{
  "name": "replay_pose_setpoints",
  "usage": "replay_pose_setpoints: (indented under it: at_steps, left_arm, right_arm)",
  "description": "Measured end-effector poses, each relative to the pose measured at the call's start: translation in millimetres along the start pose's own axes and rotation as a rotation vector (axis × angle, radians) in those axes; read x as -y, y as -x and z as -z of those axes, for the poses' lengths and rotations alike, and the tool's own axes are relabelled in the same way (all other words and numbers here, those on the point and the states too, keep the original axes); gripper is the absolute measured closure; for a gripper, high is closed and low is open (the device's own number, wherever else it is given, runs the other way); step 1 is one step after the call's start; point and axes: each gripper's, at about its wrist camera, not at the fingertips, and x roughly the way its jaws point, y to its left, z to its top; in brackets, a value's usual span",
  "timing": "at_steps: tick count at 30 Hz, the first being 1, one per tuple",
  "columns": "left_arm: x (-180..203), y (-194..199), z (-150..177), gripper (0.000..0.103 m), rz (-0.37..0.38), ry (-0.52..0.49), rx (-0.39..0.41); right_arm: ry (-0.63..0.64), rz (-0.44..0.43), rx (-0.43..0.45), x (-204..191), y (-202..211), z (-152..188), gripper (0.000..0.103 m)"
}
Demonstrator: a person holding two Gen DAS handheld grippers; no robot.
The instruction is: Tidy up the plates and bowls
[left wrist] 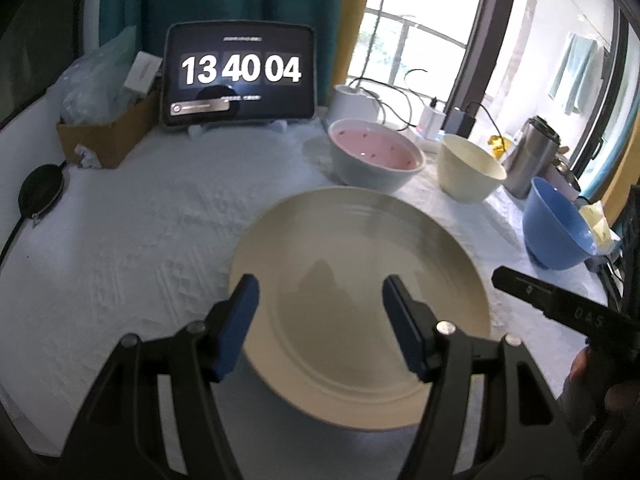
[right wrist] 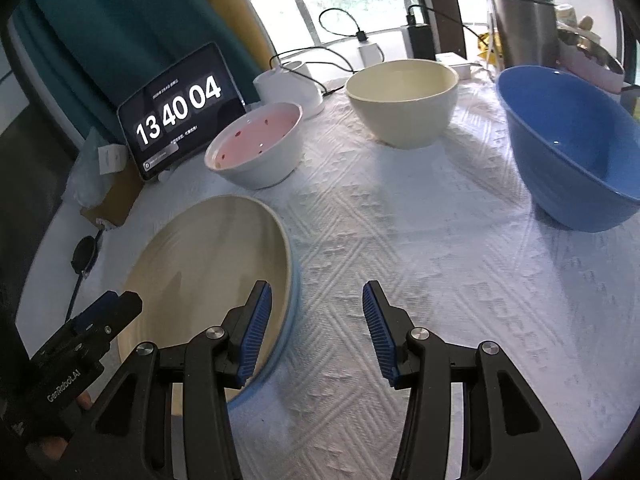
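Note:
A cream plate [left wrist: 360, 280] lies on the white tablecloth; it also shows in the right wrist view [right wrist: 208, 264], with a pale blue underside rim. My left gripper [left wrist: 320, 304] is open and hovers over the plate's near half, empty. My right gripper [right wrist: 318, 312] is open and empty, its left finger over the plate's right edge. Behind stand a white bowl with a pink inside [left wrist: 376, 156] [right wrist: 256, 148], a cream bowl [left wrist: 468, 168] [right wrist: 404, 100] and a blue bowl [left wrist: 556, 228] [right wrist: 572, 148], all upright.
A tablet clock [left wrist: 240, 76] [right wrist: 176, 116] stands at the back. A cardboard box with plastic bags [left wrist: 104, 120] is at the back left. A steel flask [left wrist: 532, 156] [right wrist: 520, 28], chargers and cables [right wrist: 372, 48] line the back right. A black round object [left wrist: 40, 192] lies at the left edge.

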Motion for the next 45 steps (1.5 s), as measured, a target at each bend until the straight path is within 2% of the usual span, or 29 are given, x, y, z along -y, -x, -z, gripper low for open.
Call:
replay_pose_setpoints:
  at_steps: [23,45]
  left_arm:
    - [90.0,8.5,3.4,0.037,0.086,-0.124,0.002]
    - [150.9,8.6,-0.4,0.037,0.092,-0.206,-0.002]
  right_arm:
    - [-0.081,0.006,0.069,71.1,51.0,3.9,0.053]
    - [-0.133,0.038,0.122,131.6,75.9,1.1,0.053]
